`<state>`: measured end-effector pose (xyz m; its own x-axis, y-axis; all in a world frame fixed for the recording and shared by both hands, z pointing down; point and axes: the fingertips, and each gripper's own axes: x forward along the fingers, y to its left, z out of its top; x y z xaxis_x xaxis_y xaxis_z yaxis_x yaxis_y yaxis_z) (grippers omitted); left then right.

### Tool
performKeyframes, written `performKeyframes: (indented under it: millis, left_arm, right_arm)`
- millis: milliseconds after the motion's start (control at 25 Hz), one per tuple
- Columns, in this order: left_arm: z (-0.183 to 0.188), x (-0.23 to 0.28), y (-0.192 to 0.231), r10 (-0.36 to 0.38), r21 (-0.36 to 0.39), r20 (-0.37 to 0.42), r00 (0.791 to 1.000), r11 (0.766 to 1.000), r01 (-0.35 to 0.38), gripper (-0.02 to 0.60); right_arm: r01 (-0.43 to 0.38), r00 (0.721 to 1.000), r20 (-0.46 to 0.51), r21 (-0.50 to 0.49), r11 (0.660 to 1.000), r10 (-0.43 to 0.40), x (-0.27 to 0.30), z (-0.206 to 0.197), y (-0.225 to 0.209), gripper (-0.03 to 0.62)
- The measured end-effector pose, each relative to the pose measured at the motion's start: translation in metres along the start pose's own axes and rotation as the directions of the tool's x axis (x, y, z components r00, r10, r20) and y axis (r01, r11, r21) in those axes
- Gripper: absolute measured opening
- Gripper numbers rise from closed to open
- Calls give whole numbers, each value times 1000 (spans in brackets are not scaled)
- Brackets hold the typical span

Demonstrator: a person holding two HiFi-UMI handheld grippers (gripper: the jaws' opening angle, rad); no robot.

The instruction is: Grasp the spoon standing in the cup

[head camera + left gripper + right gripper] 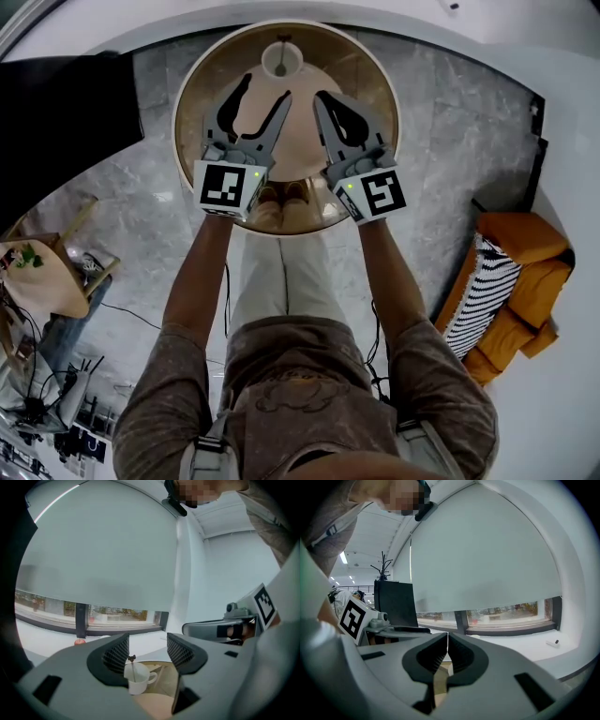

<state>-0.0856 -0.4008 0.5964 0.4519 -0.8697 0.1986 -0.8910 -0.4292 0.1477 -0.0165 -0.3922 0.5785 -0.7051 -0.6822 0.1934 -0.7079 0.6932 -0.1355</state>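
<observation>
The spoon [133, 667] stands upright in the cup [139, 682] at the bench's [372, 73] far edge. It is just ahead of the nearer left gripper [147, 648], whose fingers [116, 654] are spread wide and empty. The right gripper's [447, 645] fingers are closed.

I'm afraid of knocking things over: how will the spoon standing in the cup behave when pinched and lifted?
The spoon looks thin and rigid, so it should stay stiff but may slip. It apparently stands loose in the cup, so a sideways nudge would likely swing it. The cup looks small and light; dragging the spoon might tip it.
</observation>
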Motion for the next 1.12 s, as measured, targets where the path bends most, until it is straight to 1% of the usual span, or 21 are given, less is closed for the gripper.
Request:
performKeyframes:
  millis: [320,480,640,880,1120]
  left_arm:
    - [-16,18,9,-6,-8,-51,999,1000,6,239]
    - [-31,33,14,-11,9,-80,997,1000,12,233]
    - [-50,57,22,-4,-4,-114,993,1000,4,230]
    - [-77,97,35,4,-22,-174,985,1000,-8,230]
    - [-99,124,51,9,-44,-242,970,999,-20,230]
  right_arm:
    - [-10,1000,-10,7,1000,10,1,-3,1,19]
    - [-20,1000,-13,4,1000,20,-2,-5,3,20]
    - [-22,1000,-19,13,1000,22,-4,-8,4,19]
    - [-36,999,-13,39,999,36,-1,-9,11,20]
    - [-40,998,-51,38,998,42,-4,-25,11,18]
